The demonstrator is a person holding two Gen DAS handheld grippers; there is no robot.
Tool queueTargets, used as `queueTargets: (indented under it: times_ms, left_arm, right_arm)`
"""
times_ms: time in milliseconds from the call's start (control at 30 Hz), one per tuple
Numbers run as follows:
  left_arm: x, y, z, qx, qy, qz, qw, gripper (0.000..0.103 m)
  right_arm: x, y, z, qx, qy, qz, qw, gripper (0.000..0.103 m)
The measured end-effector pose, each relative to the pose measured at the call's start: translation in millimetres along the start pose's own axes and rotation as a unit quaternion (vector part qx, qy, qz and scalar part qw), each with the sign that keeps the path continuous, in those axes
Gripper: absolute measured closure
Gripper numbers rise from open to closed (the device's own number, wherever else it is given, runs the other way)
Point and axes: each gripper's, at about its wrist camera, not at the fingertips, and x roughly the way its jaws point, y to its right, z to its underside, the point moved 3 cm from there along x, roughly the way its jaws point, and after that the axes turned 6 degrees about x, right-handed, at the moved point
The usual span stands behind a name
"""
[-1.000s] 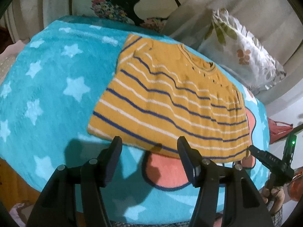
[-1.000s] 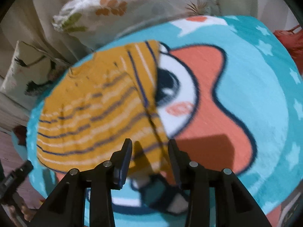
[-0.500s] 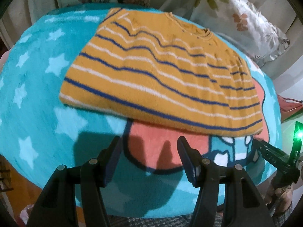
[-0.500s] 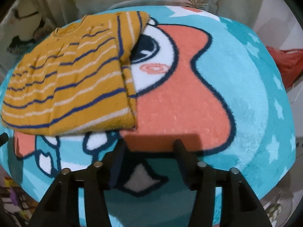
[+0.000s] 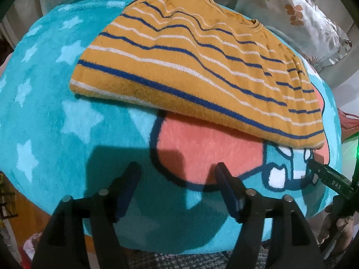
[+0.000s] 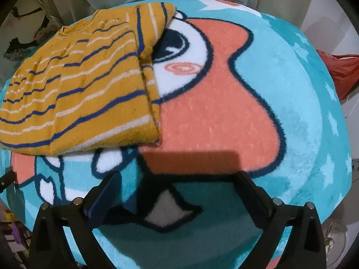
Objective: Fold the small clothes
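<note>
Over on the left, the left gripper (image 5: 177, 174) hangs above the blanket (image 5: 51, 121), jaws opening, roughly three-quarters wide, nothing between them, just teal pile and the coral patch underneath. Ahead of it sits the striped sweater (image 5: 197, 67), mustard with blue and white bands, lying toward the blanket's far edge with its ribbed hem facing both grippers. It looks like a soft, light, fuzzy knit, floppy rather than stiff and likely to sag where it isn't supported, so the two hem corners look like the places to pinch. Moving right, one side is already turned in, making a doubled edge along the sweater's right flank (image 6: 145, 67). Far right, the right gripper (image 6: 177, 179) has its jaws opening to full spread, empty, hovering just short of the near hem corner
</note>
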Motion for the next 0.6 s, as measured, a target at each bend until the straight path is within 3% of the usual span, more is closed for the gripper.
queueTargets:
  times_ms: [167, 500, 600]
  left_arm:
    - [1, 1, 4, 0.0, -0.004, -0.009, 1.0, 0.02]
    - [-5, -7, 18, -0.014, -0.005, -0.035, 0.9993, 0.019]
    - [-18, -12, 20, -0.023, 0.002, -0.027, 0.9994, 0.019]
  right_arm:
    - [0, 2, 0, -0.001, 0.004, -0.002, 1.0, 0.0]
    - [0, -2, 7, -0.004, 0.01, 0.001, 1.0, 0.0]
    - [0, -2, 9, 0.001, 0.019, 0.0, 1.0, 0.0]
